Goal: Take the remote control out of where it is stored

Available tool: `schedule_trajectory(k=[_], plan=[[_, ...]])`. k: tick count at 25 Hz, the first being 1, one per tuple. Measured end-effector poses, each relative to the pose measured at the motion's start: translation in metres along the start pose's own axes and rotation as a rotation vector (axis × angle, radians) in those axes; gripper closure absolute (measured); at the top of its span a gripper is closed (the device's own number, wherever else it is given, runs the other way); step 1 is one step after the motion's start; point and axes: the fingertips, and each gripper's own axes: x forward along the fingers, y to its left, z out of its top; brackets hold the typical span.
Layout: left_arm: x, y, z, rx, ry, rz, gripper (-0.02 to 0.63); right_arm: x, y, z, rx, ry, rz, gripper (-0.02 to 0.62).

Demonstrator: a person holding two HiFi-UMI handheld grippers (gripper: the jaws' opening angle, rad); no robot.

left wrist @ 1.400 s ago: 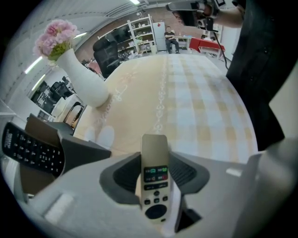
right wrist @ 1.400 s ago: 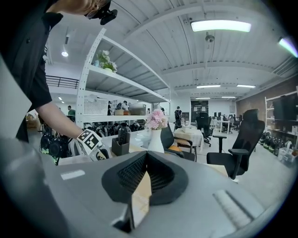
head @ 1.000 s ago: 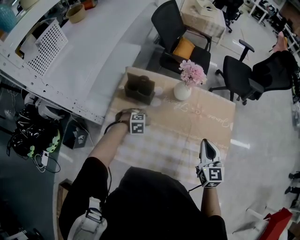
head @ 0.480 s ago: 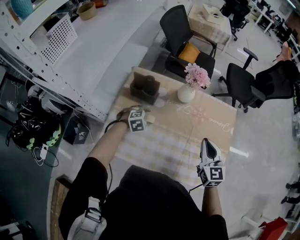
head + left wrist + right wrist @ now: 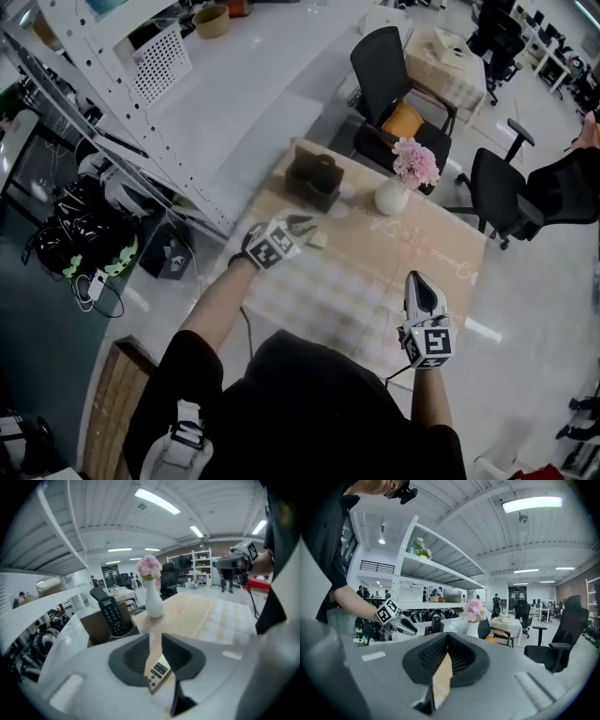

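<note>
Left gripper [image 5: 154,644]: jaws just closed, now narrow, clamping the slim pale plastic remote control [image 5: 158,670], which is held clear of the brown box-shaped holder [image 5: 96,627]. A slip is risked if this thin-edged grip is tilted. A black keypad handset [image 5: 111,613] stands in the holder, and a white vase of pink flowers [image 5: 153,599] is beside it. Right gripper [image 5: 446,641]: jaws together, nothing held.

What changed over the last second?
Left gripper has just been closing its jaws, now on a light remote, and rose with it. Right gripper, black remote in its holder and vase stayed roughly put.
</note>
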Motion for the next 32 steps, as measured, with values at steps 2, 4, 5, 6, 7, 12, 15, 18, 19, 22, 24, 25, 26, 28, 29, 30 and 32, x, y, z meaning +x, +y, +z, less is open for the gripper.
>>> schedule_trajectory(k=[2, 4, 5, 6, 7, 12, 15, 18, 19, 22, 24, 25, 26, 28, 29, 30, 32], plan=[[-0.017, 0.008, 0.005, -0.07, -0.056, 0.073, 0.545, 0.003, 0.004, 0.0, 0.0, -0.001, 0.02, 0.591], [-0.034, 0.014, 0.008, -0.143, -0.112, 0.137, 0.552, 0.006, 0.007, 0.0, 0.01, -0.005, 0.036, 0.591], [-0.042, 0.015, 0.009, -0.174, -0.139, 0.165, 0.557, 0.008, 0.008, -0.001, 0.013, -0.008, 0.041, 0.591], [-0.049, 0.014, 0.01, -0.195, -0.164, 0.191, 0.56, 0.01, 0.008, -0.001, 0.016, -0.011, 0.045, 0.591], [-0.056, 0.012, 0.012, -0.208, -0.186, 0.215, 0.563, 0.012, 0.008, -0.003, 0.019, -0.011, 0.048, 0.591], [-0.077, -0.004, 0.015, -0.237, -0.252, 0.28, 0.569, 0.027, 0.009, -0.012, 0.039, -0.008, 0.071, 0.591], [-0.094, -0.008, 0.018, -0.268, -0.32, 0.328, 0.585, 0.031, 0.013, -0.015, 0.046, 0.009, 0.099, 0.591], [-0.115, -0.005, 0.019, -0.317, -0.389, 0.41, 0.603, 0.034, 0.016, -0.014, 0.042, 0.009, 0.118, 0.591], [-0.119, -0.005, 0.022, -0.329, -0.409, 0.425, 0.604, 0.036, 0.017, -0.014, 0.04, 0.009, 0.124, 0.591], [-0.124, -0.006, 0.034, -0.342, -0.453, 0.436, 0.604, 0.039, 0.019, -0.013, 0.034, 0.008, 0.135, 0.591], [-0.125, -0.006, 0.038, -0.349, -0.474, 0.432, 0.604, 0.04, 0.021, -0.012, 0.032, 0.01, 0.137, 0.591], [-0.125, -0.006, 0.039, -0.351, -0.482, 0.431, 0.604, 0.039, 0.021, -0.012, 0.029, 0.011, 0.136, 0.591], [-0.125, -0.006, 0.04, -0.353, -0.488, 0.431, 0.604, 0.039, 0.02, -0.012, 0.027, 0.013, 0.134, 0.591], [-0.121, -0.004, 0.042, -0.354, -0.495, 0.422, 0.603, 0.038, 0.018, -0.012, 0.024, 0.013, 0.128, 0.591], [-0.119, -0.004, 0.042, -0.347, -0.491, 0.416, 0.603, 0.038, 0.016, -0.013, 0.026, 0.013, 0.124, 0.591], [-0.117, -0.002, 0.043, -0.335, -0.484, 0.412, 0.603, 0.038, 0.014, -0.013, 0.029, 0.012, 0.12, 0.591], [-0.115, 0.002, 0.045, -0.316, -0.476, 0.409, 0.603, 0.037, 0.011, -0.013, 0.031, 0.012, 0.11, 0.591]])
